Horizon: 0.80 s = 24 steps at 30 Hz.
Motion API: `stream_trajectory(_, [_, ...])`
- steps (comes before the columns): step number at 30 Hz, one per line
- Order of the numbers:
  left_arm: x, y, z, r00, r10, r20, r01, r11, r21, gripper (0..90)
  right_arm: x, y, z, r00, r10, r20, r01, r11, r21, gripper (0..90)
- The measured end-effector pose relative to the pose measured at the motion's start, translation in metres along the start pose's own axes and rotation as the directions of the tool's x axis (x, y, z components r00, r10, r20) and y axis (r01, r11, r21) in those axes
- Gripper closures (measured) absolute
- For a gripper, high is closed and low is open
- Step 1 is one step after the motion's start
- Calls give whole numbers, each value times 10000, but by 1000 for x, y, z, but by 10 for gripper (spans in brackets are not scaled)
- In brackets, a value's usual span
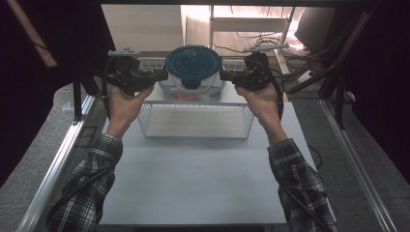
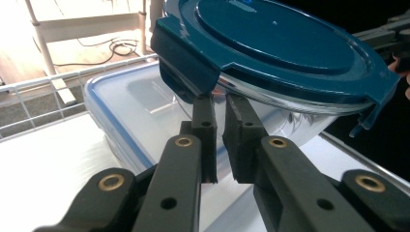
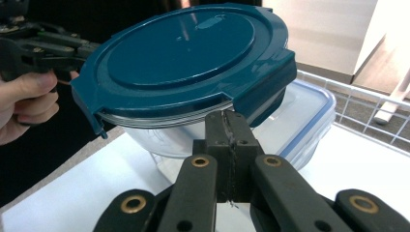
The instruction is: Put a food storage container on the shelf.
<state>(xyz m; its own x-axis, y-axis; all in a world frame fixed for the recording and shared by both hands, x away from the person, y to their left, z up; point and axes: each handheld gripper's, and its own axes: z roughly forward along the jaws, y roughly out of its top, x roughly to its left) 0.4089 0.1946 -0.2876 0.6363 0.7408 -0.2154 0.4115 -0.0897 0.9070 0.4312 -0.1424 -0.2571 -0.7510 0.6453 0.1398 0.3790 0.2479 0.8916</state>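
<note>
Round glass bowl with dark blue clip lid sits on top of a rectangular clear food box with a blue-edged lid, on the white upper shelf at the far side of the table. A wire basket rack stands under and in front of the shelf.

Left gripper — held level, tips at the bowl's left side. In the left gripper view its pads stand nearly together with a thin gap, nothing between them, tips just under the lid's clip flap.

Right gripper — mirrored at the bowl's right side. In the right gripper view its pads are pressed flat together, empty, tips just below the lid's rim.

Whether either tip touches the bowl cannot be told.
</note>
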Motion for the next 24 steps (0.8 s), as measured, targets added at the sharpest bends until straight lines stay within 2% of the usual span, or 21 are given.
stream_trajectory(3, [3,3,4,9999,-163,11,163,9999,43,828,-6,4,7,9996,165,209,-162,9998,-107,888])
stream_trajectory(9, [5,11,10,9994,-65,-338,74,9996,255,810,-13,8,14,9985,257,484,-252,9996,-119,887])
stream_trajectory(14, [5,4,4,9999,-125,-19,125,9999,23,763,-13,3,11,9991,194,366,-186,9996,-218,843])
stream_trajectory(18, [0,-4,0,9999,-42,142,43,10000,-64,637,-12,-6,8,9998,106,175,-102,9996,-256,755])
stream_trajectory(21, [-4,-7,-2,9998,119,157,-118,9999,-73,590,-9,-11,7,10000,32,78,-30,9997,-242,712])
stream_trajectory(22, [-7,-11,-2,9995,209,240,-207,9997,-92,522,-6,-16,5,10000,-61,-26,60,9997,-250,658])
stream_trajectory(24, [-9,-13,-3,9993,243,296,-241,9997,-78,475,-5,-18,5,9999,-88,-48,87,9997,-229,639])
